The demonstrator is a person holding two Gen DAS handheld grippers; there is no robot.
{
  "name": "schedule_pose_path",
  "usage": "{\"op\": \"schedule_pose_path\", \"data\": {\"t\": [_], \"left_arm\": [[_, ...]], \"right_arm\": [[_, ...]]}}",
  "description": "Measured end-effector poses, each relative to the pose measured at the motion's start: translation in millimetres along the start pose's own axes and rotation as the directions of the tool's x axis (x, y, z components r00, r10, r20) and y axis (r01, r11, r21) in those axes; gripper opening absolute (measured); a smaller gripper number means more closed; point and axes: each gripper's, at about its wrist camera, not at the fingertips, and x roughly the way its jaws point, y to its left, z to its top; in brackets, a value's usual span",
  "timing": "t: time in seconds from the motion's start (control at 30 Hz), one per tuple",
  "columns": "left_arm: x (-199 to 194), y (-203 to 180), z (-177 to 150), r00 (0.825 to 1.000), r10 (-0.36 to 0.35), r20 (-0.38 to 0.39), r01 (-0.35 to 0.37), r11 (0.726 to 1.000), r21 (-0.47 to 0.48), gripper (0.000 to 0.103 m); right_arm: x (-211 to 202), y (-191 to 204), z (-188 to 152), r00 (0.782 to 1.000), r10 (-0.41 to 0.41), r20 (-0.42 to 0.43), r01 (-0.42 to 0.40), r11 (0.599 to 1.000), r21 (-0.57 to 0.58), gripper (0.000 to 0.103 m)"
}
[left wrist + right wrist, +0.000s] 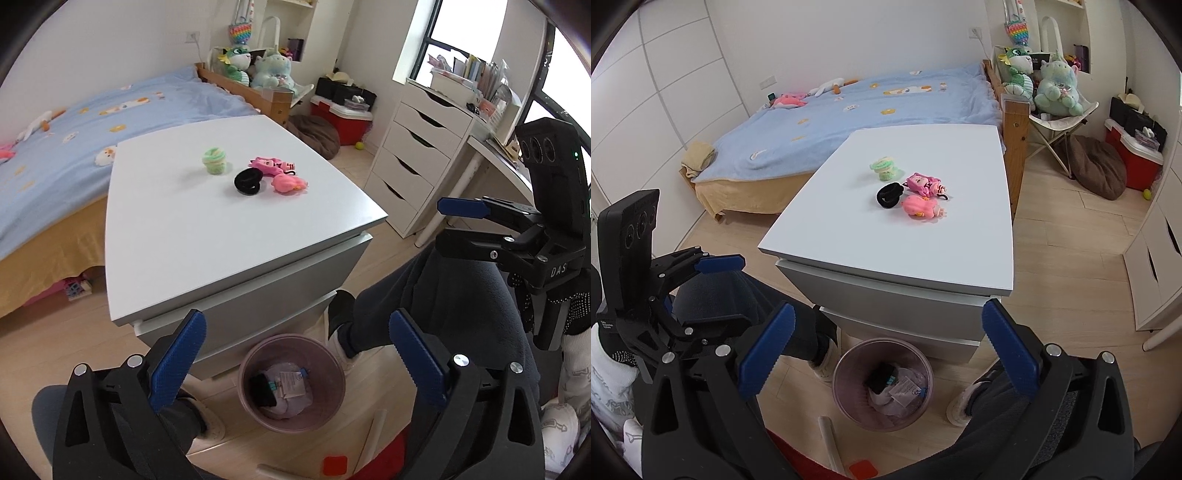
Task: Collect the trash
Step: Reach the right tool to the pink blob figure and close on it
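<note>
A pink waste bin [291,382] [882,384] stands on the floor below the front of the white cabinet [207,236] [897,236]; inside lie a black item, white wrappers and paper. My left gripper [295,354] hangs open above the bin with nothing between its blue pads. My right gripper [886,350] is open too and empty, also over the bin; in the left wrist view it [443,221] shows at the right edge. On the cabinet top sit a green knitted toy [214,160] [884,168], a black hair tie [248,181] [889,195] and two pink toys [290,183] [921,207].
A person's dark-trousered legs [424,295] and white shoes [960,406] flank the bin. A bed with a blue cover [868,107] lies behind the cabinet. White drawers [413,155] and a desk stand to the right, a red box [1134,158] and brown cushion [1099,166] further back.
</note>
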Motion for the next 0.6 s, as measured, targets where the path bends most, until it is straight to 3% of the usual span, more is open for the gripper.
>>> {"op": "schedule_pose_path", "data": {"t": [0.6], "left_arm": [[-1.2, 11.6, 10.0, 0.999, 0.023, 0.034, -0.022, 0.999, -0.028, 0.096]], "right_arm": [[10.5, -0.4, 14.3, 1.000, -0.005, -0.005, 0.005, 1.000, -0.009, 0.100]]}}
